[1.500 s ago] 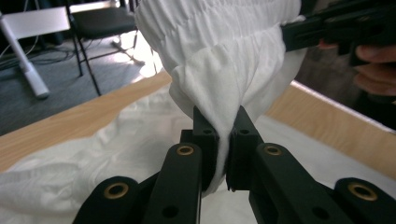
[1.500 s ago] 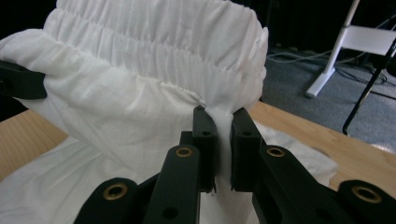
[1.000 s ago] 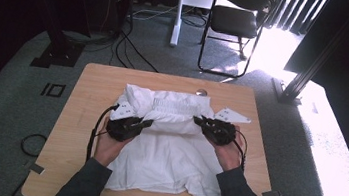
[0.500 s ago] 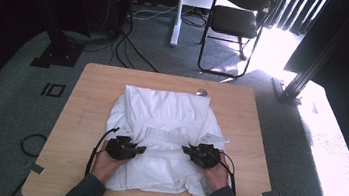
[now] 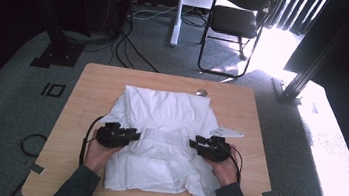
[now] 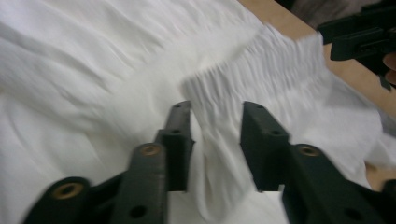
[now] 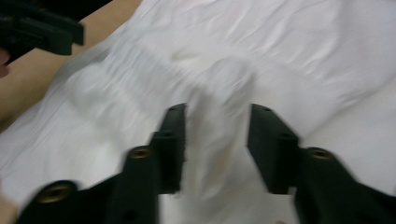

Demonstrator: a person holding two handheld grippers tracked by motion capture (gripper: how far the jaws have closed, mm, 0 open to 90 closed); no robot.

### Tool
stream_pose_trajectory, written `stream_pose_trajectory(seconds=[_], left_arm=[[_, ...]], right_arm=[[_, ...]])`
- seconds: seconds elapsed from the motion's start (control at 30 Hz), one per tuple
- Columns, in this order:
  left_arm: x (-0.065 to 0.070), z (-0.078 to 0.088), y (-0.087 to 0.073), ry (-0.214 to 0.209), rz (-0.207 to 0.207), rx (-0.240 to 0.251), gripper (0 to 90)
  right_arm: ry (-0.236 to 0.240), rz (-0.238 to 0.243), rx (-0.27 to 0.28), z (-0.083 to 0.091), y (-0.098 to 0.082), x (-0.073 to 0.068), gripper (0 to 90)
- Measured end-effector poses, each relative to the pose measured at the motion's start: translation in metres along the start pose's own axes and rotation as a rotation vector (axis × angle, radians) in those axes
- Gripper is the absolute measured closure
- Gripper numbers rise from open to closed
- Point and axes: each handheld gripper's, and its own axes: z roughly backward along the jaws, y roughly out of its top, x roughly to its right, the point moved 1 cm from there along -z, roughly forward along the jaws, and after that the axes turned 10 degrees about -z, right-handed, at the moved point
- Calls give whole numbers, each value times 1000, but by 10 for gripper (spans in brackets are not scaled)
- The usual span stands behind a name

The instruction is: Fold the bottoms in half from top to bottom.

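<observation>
At the near edge of the table, the white garment is flanked by the left gripper and right gripper, whose just-opened jaws loosely straddle its gathered waistband, unclamped.

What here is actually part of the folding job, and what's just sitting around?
Part of the job:
- white garment with its gathered waistband
- left hand-held gripper, jaws just been opening, cloth between them
- right hand-held gripper, likewise
- wooden table

Just lying about:
- small round metal thing at the table's far edge
- black chair
- floor cables
</observation>
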Motion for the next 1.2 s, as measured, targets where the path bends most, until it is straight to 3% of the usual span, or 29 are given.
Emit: stream_pose_trajectory(seconds=[0.03, 0.07, 0.1, 0.17, 0.23, 0.3, 0.37, 0.43, 0.47, 0.57, 0.7, 0.77, 0.9, 0.93, 0.97, 1.03, 1.07, 1.1, 1.2], left_arm=[[-4, -7, 6, 7, 2, -10, 784], [-7, -11, 8, 13, 2, -23, 839], [-10, -19, 10, 26, 8, -45, 852], [-17, -36, 12, 32, 27, -92, 874], [-20, -50, 11, 26, 28, -137, 875], [-22, -65, 6, 20, 37, -183, 875], [-23, -75, 0, 12, 41, -208, 873], [-19, -76, -3, -2, 45, -203, 869], [-17, -74, -3, -3, 40, -198, 859], [-5, -64, -7, -27, 14, -174, 839], [13, -53, -16, -74, -12, -146, 805], [23, -50, -22, -109, -34, -148, 796], [38, -44, -34, -153, -65, -166, 771], [39, -43, -36, -161, -68, -174, 771], [42, -42, -39, -165, -77, -183, 764], [42, -41, -40, -169, -77, -178, 764], [42, -41, -40, -170, -71, -177, 762], [42, -41, -40, -169, -69, -176, 762], [45, -43, -39, -183, -89, -191, 762]], right_arm=[[-7, -9, 4, -1, 4, 3, 744], [-28, -33, 10, -6, 12, 8, 805], [-38, -48, 12, -10, 16, 9, 814], [-52, -51, -10, -22, 25, 12, 811], [-110, -43, -89, -47, 30, 16, 803], [-114, -46, -110, -53, 29, 18, 801], [-115, -59, -176, -71, 23, 21, 794], [-102, -61, -177, -72, 21, 21, 790], [-50, -69, -174, -71, 18, 20, 780], [-21, -51, -179, -67, 12, 15, 760], [71, 20, -163, -47, 3, 0, 714], [85, 33, -163, -44, 2, -3, 707], [141, 134, -169, -25, -10, -17, 665], [141, 134, -169, -25, -10, -17, 665], [114, 140, -124, -19, -9, -18, 643], [102, 132, -99, -17, -8, -17, 636], [87, 101, -58, -14, -4, -14, 636], [68, 35, -11, -12, 3, -8, 633], [82, 6, -25, -18, 8, -5, 631]])
